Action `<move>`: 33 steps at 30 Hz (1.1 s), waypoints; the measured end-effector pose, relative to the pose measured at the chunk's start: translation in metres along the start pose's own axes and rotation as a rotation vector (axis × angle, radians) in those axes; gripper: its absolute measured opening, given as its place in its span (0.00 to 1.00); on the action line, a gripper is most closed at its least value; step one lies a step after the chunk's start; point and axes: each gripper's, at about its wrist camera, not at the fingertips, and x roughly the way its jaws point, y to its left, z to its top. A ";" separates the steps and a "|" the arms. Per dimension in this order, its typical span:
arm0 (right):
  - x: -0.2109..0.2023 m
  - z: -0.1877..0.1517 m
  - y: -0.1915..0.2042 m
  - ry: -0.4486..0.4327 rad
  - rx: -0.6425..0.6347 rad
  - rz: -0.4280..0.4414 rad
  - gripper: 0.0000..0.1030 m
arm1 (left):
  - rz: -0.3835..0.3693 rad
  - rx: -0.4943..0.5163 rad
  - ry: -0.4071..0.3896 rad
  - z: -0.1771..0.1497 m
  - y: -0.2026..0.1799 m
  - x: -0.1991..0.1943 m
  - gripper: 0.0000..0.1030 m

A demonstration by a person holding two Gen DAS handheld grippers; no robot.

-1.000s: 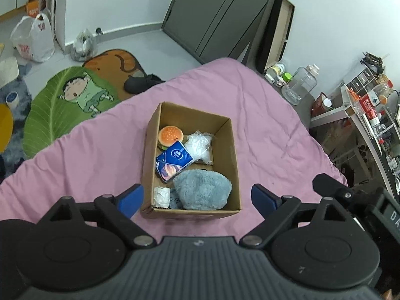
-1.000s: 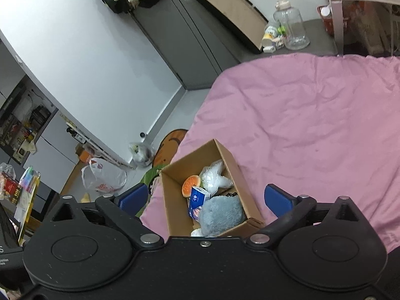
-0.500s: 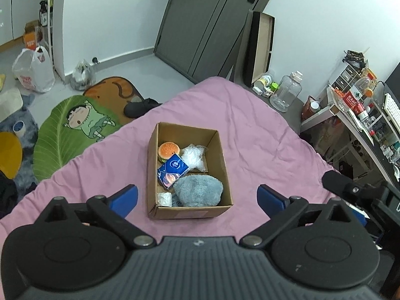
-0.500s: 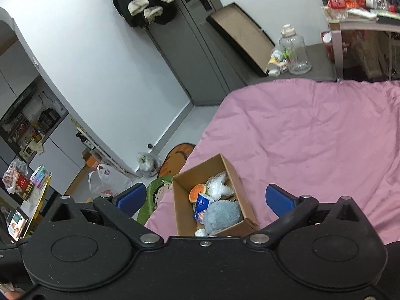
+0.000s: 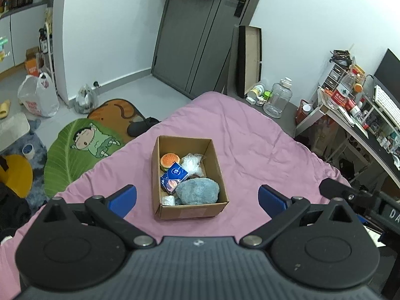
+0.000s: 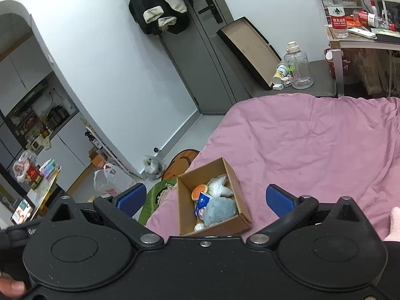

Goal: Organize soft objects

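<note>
Pink bedding (image 5: 250, 150) covers the bed, and an open cardboard box (image 5: 190, 210) sits on it. Inside lie a toy burger (image 5: 169, 160), a clear crinkled bag (image 5: 192, 162), a blue packet (image 5: 173, 178), a small white item (image 5: 168, 200) and a grey-blue plush (image 5: 198, 190) at the near end. Both tools hang well above the bed with nothing between their blue pads: the left tool (image 5: 197, 197) has just been spreading to its widest, and the right tool (image 6: 206, 198) also stands wide apart.
</note>
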 end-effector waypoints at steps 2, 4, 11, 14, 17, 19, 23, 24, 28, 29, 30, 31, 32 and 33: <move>-0.006 -0.003 -0.002 0.002 -0.003 0.016 1.00 | 0.002 0.012 -0.011 -0.003 -0.002 -0.007 1.00; -0.014 -0.006 -0.003 -0.001 -0.007 0.019 1.00 | 0.002 0.021 -0.018 -0.007 -0.004 -0.014 1.00; -0.034 -0.016 -0.008 -0.012 -0.027 0.031 1.00 | 0.024 0.058 -0.050 -0.020 -0.012 -0.036 1.00; -0.041 -0.020 -0.010 -0.012 -0.036 0.022 1.00 | 0.032 0.071 -0.060 -0.026 -0.016 -0.043 1.00; -0.046 -0.024 -0.013 -0.011 -0.049 0.006 1.00 | 0.028 0.079 -0.061 -0.031 -0.018 -0.047 1.00; -0.050 -0.027 -0.015 -0.011 -0.053 -0.001 1.00 | 0.027 0.093 -0.066 -0.036 -0.018 -0.050 1.00; -0.058 -0.031 -0.020 -0.010 -0.065 -0.003 1.00 | 0.048 0.080 -0.065 -0.043 -0.010 -0.054 1.00; -0.059 -0.032 -0.020 -0.007 -0.069 -0.006 1.00 | 0.051 0.072 -0.068 -0.045 -0.007 -0.056 1.00; -0.063 -0.039 -0.018 0.002 -0.108 -0.003 1.00 | 0.064 0.050 -0.078 -0.049 0.002 -0.061 1.00; -0.065 -0.040 -0.018 0.002 -0.114 0.002 1.00 | 0.066 0.050 -0.078 -0.051 0.004 -0.062 1.00; -0.066 -0.041 -0.018 0.000 -0.117 0.007 1.00 | 0.068 0.051 -0.078 -0.052 0.004 -0.063 1.00; -0.067 -0.042 -0.018 -0.002 -0.118 0.012 1.00 | 0.069 0.052 -0.078 -0.053 0.006 -0.064 1.00; -0.069 -0.043 -0.018 -0.004 -0.114 0.016 1.00 | 0.069 0.054 -0.077 -0.054 0.007 -0.064 1.00; -0.070 -0.043 -0.019 -0.008 -0.111 0.015 1.00 | 0.073 0.049 -0.079 -0.054 0.007 -0.065 1.00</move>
